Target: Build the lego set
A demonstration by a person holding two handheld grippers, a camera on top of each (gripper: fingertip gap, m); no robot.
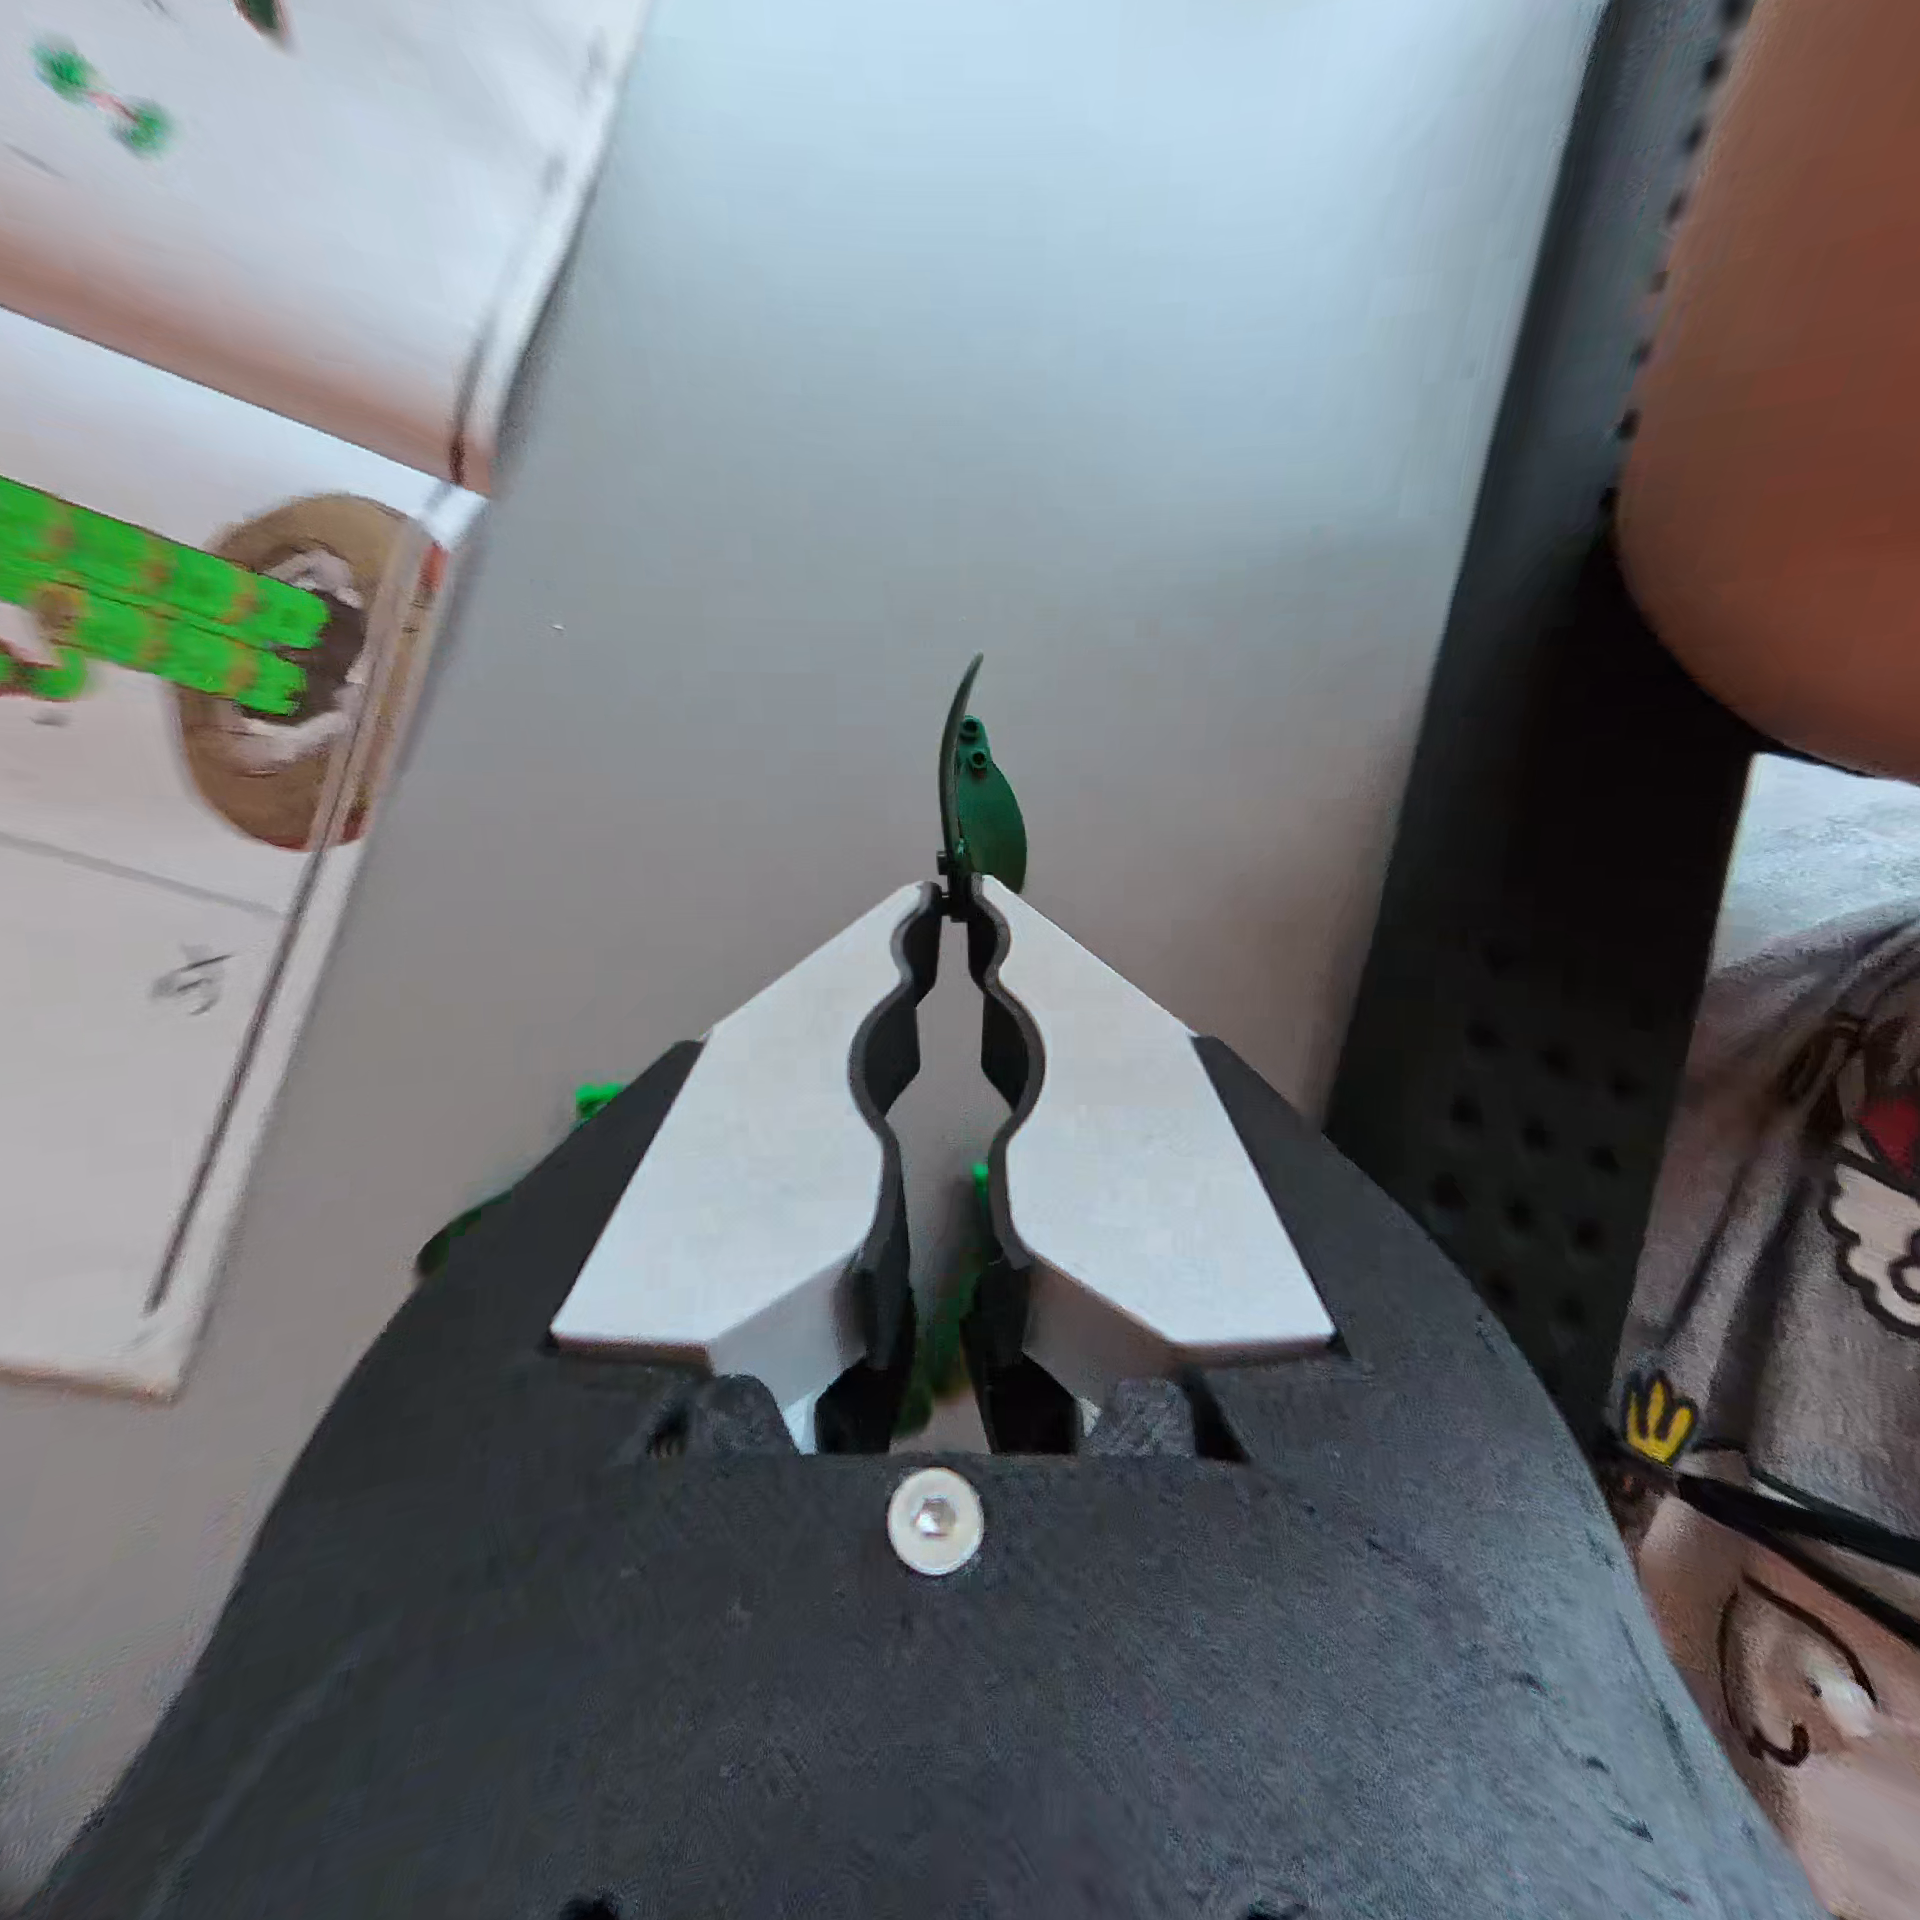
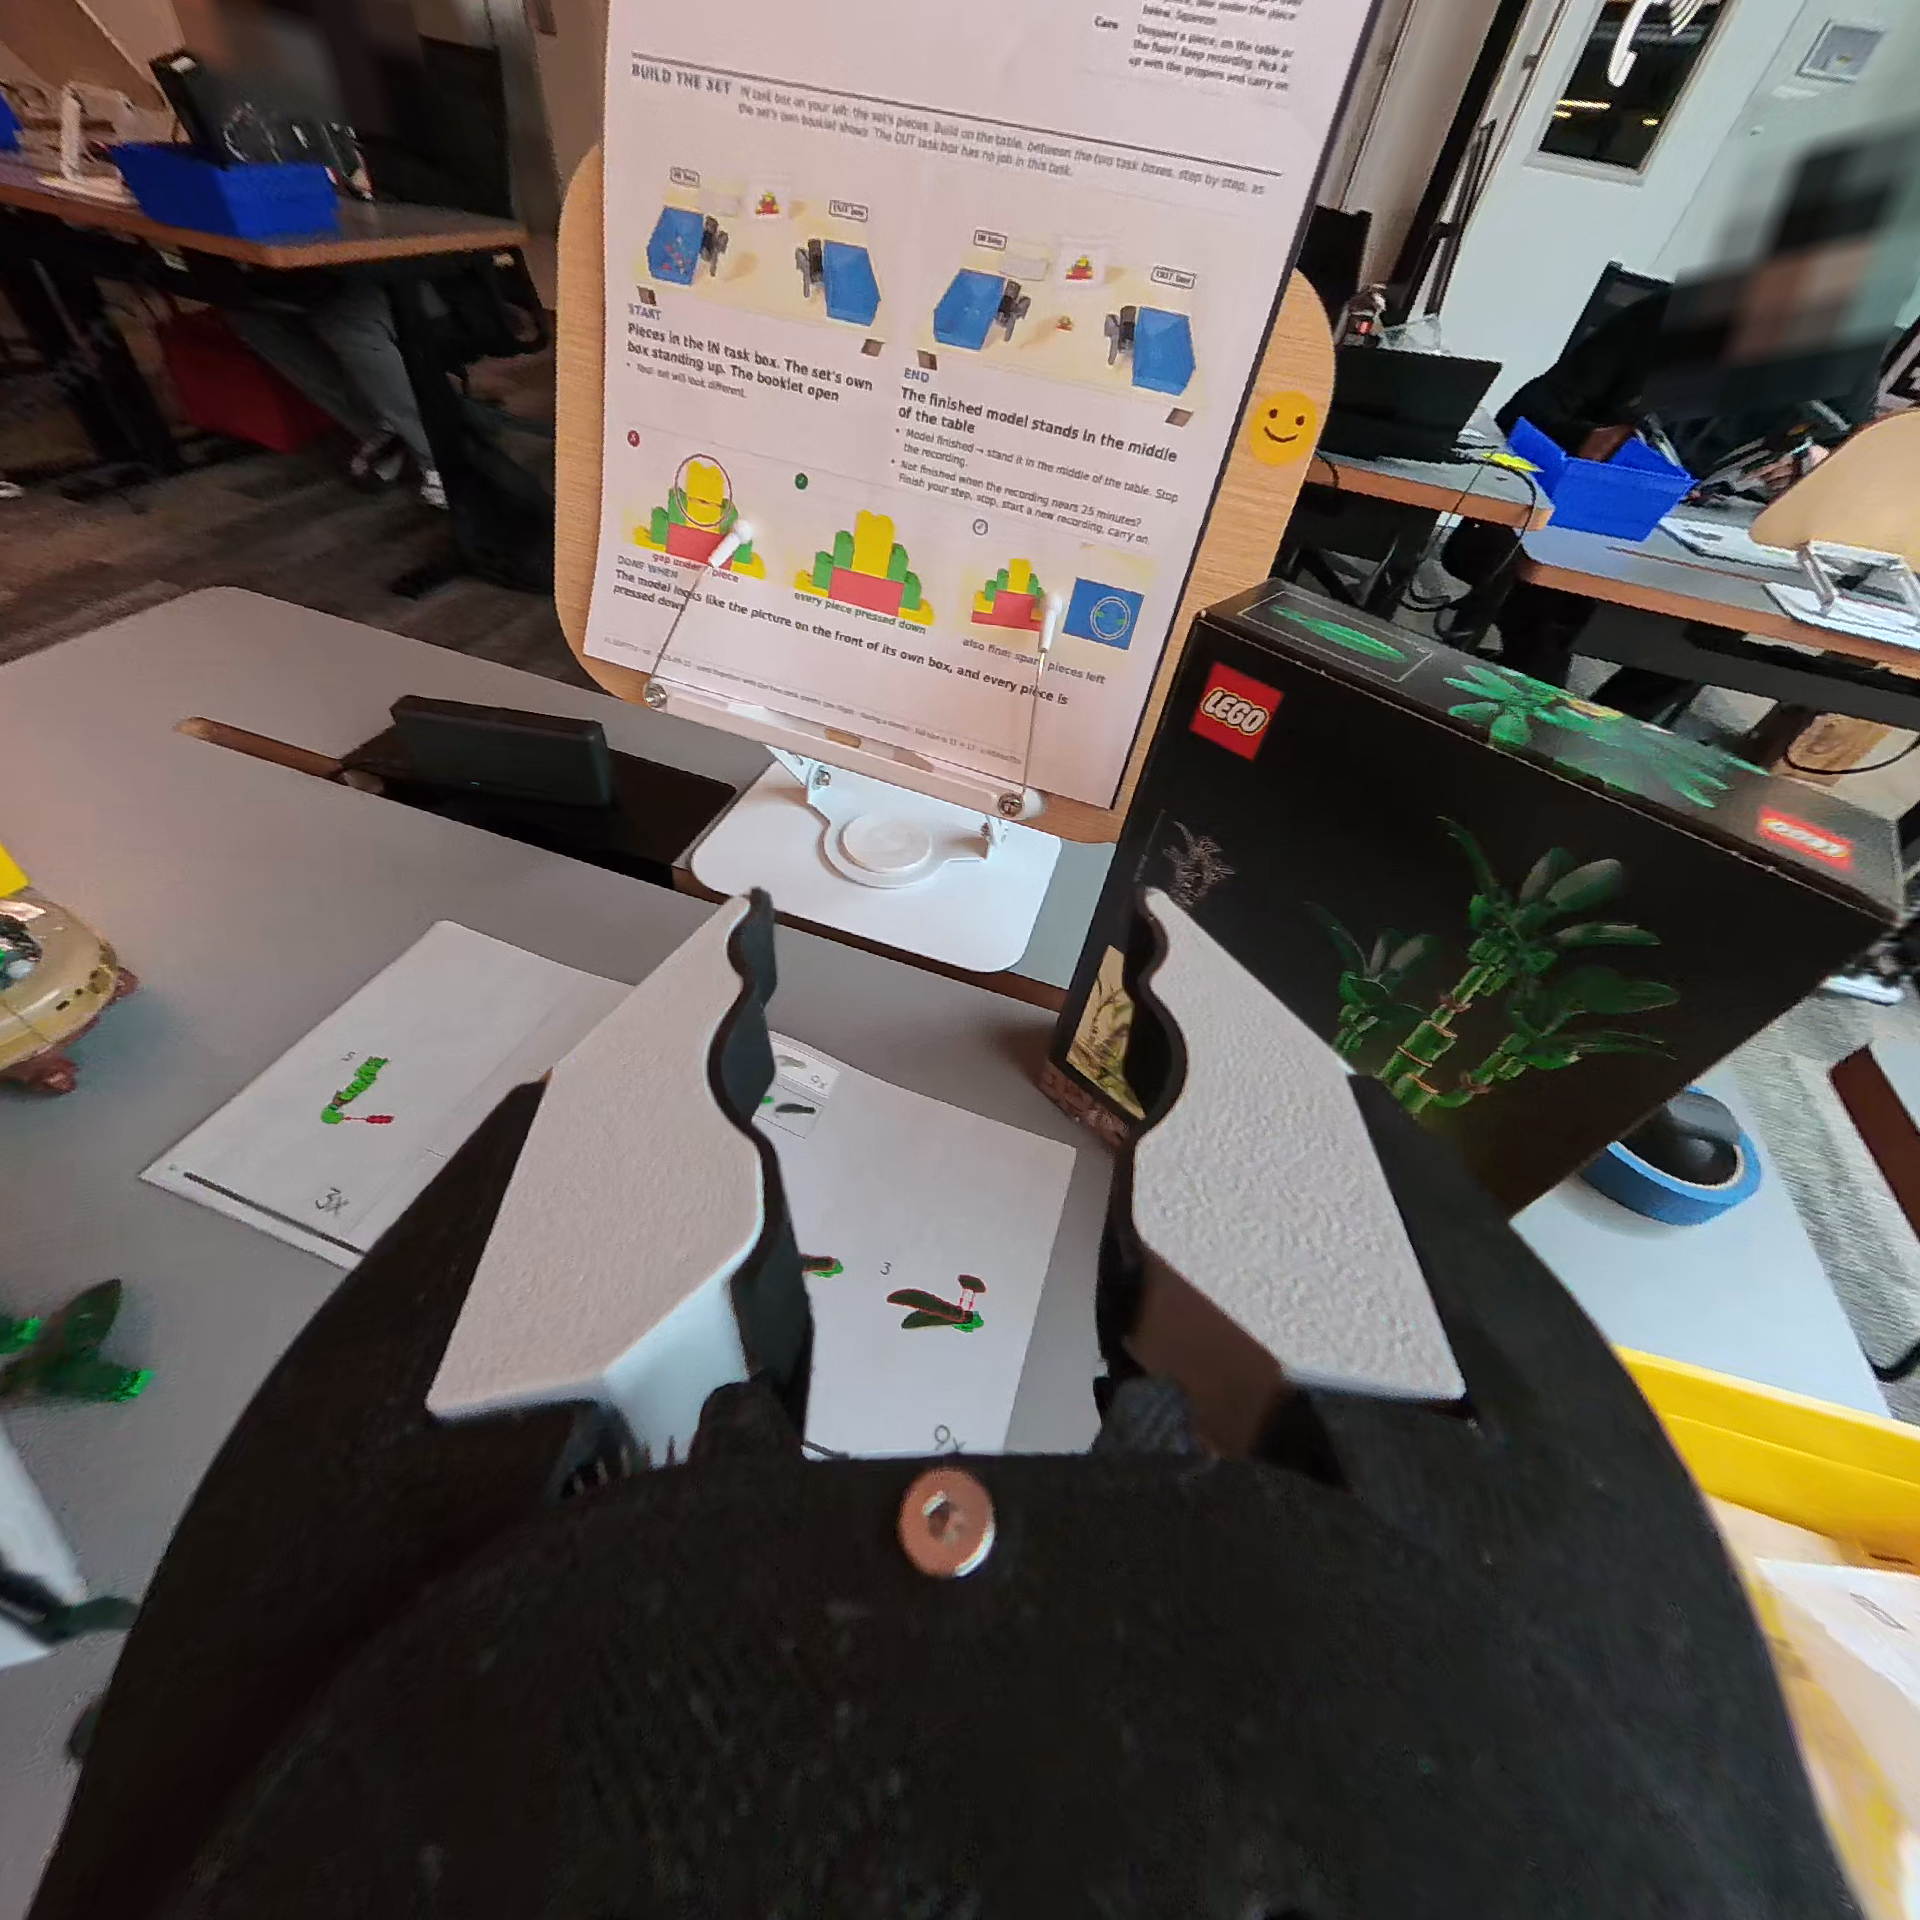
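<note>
My left gripper (image 1: 958,894) is shut on a dark green leaf piece (image 1: 982,800), pinched at its stem so the leaves stand up past the fingertips, above the grey table (image 1: 935,416). More green pieces (image 1: 597,1101) lie under the gripper, mostly hidden. My right gripper (image 2: 951,914) is open and empty above the open instruction booklet (image 2: 935,1195). A green leaf assembly (image 2: 73,1340) lies at the left edge of the right wrist view. The booklet also shows blurred in the left wrist view (image 1: 156,727).
The black set box (image 2: 1475,935) stands at right, a paper stand (image 2: 935,416) behind the booklet. A beige round pot (image 2: 42,997) sits far left. A blue tape roll (image 2: 1673,1164) and a yellow bin (image 2: 1787,1455) are at right. A person's arm (image 1: 1787,364) is close. My right fingertips sit around 35 centimeters from my left ones.
</note>
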